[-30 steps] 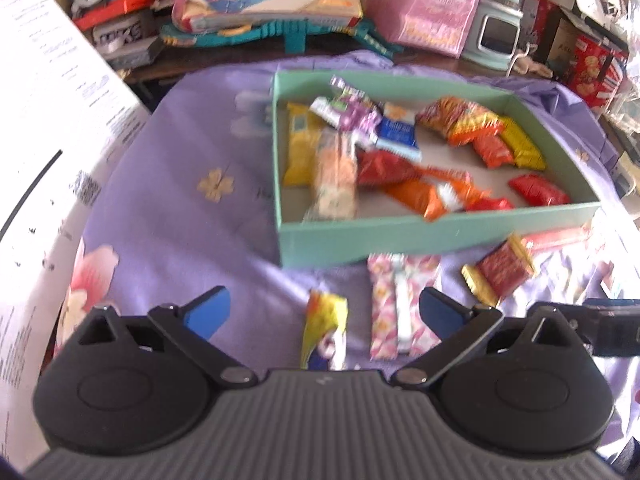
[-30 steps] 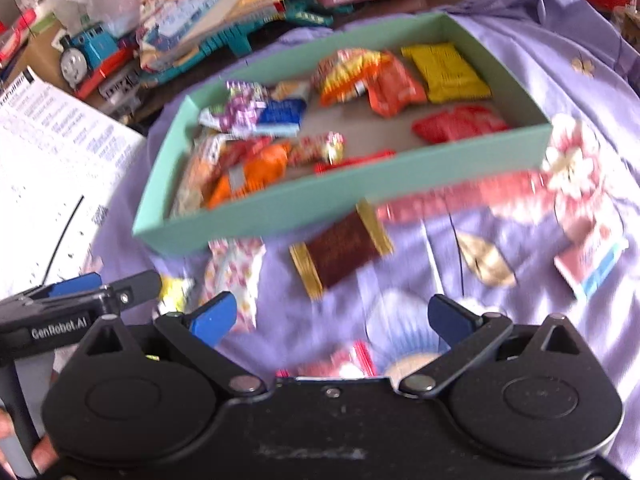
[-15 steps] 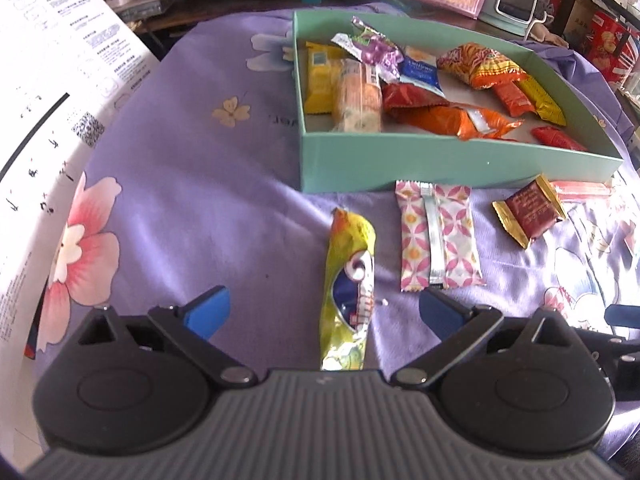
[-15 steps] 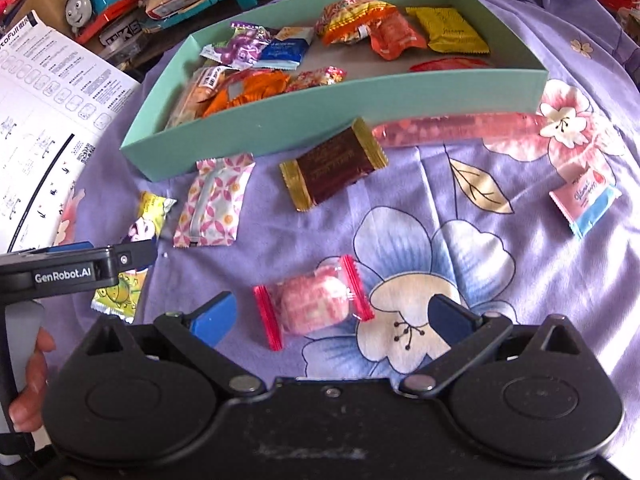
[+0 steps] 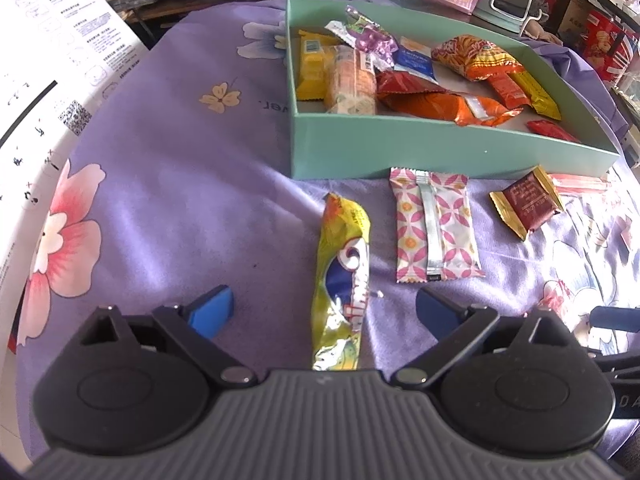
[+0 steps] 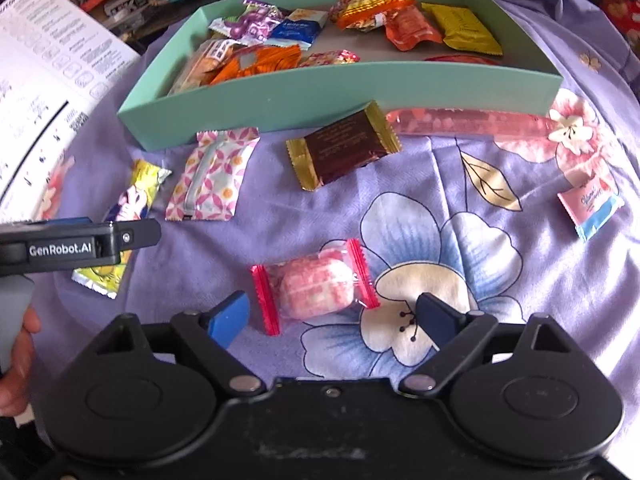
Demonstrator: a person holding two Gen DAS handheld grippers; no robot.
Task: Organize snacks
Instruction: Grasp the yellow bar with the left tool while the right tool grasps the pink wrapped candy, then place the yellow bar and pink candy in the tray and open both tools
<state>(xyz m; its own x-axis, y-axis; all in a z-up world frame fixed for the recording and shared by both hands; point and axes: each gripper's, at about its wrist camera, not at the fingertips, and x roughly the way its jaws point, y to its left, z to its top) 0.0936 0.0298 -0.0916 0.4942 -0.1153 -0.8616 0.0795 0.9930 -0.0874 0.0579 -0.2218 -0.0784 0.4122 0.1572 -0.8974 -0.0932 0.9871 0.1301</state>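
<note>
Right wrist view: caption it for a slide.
Right gripper closing around a pink wrapped candy near the teal snack box.

Left gripper (image 6: pixel 80 242) hides the middle of the yellow snack packet (image 6: pixel 138 184)

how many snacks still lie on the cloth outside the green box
6: yellow pack, pink-patterned pack, brown-gold pack, long pink stick, pink-blue sachet, pink candy. Others may lie out of view.

Flat on purple floral cloth before the teal box (image 6: pixel 340 88) of wrapped snacks: long yellow packet (image 5: pixel 344 280), pink-patterned pouch (image 5: pixel 434 226), brown gold-edged square (image 6: pixel 344 148), pink candy in clear red-ended wrapper (image 6: pixel 316 286), long pink stick (image 6: pixel 468 122), small pink-blue sachet (image 6: pixel 592 204)
</note>
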